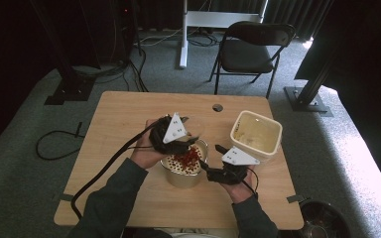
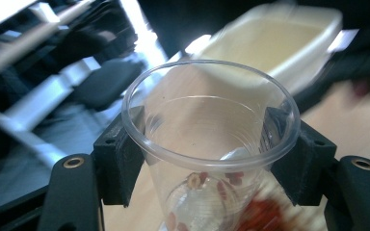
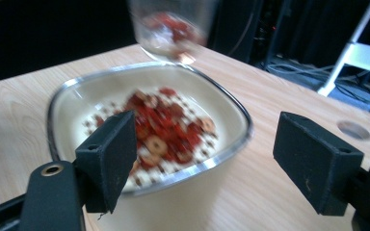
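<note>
Pouring was underway: the clear cup (image 2: 211, 144), clamped in the left gripper (image 1: 191, 138), was tipped over the bowl (image 3: 101, 94) near the surface's front edge. The right gripper (image 3: 217, 159) was held wide, empty. Next, remaining red pieces (image 3: 166, 120) had to be shaken out.

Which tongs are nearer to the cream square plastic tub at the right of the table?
Right. The right tongs stand open just beside the cream square plastic tub, at its near left corner. The left tongs, gripping a clear plastic cup, are farther left.

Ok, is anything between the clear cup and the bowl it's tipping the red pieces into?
Nothing visible: the clear cup, clamped in the left hand-held gripper, hangs tilted right over the bowl, with open air between them.
</note>
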{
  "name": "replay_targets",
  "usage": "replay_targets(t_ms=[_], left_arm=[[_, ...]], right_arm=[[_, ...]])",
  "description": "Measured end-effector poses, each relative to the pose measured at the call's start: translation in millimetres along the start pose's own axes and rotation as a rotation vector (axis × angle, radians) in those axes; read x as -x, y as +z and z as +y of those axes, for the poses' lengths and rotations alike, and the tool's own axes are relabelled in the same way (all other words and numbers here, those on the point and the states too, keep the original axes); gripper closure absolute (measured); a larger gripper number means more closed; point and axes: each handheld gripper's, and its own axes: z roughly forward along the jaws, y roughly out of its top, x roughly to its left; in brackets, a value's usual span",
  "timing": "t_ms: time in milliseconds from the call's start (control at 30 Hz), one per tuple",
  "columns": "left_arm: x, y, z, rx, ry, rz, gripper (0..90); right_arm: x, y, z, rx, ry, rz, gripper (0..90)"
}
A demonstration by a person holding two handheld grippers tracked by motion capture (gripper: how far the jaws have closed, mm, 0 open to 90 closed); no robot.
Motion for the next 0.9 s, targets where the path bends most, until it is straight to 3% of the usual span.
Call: replay_targets(t_ms=[267, 433, 633, 800, 833, 867, 900], left_arm=[[12.6, 0.6, -13.9, -0.182, 0.326, 0.148, 34.2], [20.7, 0.9, -19.6, -0.25, 0.509, 0.233, 34.2], [35.7, 4.8, -35.1, -0.367, 0.791, 0.339, 34.3], [49.7, 6.3, -42.7, -0.398, 0.986, 0.386, 34.6], [49.7, 6.3, -42.7, -0.398, 0.986, 0.386, 34.6], [53.7, 7.2, -45.4, -0.401, 1.05, 0.406, 34.6], [55.6, 7.5, -45.8, -0.409, 1.087, 0.414, 34.6]], right_arm=[[16.4, -11.5, -28.9, -0.065, 0.054, -0.044, 24.8], [20.2, -14.3, -38.0, -0.079, 0.068, -0.052, 25.5], [21.4, -14.2, -41.0, -0.084, 0.077, -0.055, 25.7], [21.0, -12.3, -43.2, -0.091, 0.08, -0.052, 25.8], [21.0, -12.3, -43.2, -0.091, 0.08, -0.052, 25.8], [21.0, -11.8, -43.6, -0.092, 0.08, -0.05, 25.8], [20.8, -11.2, -44.3, -0.093, 0.084, -0.05, 25.8]])
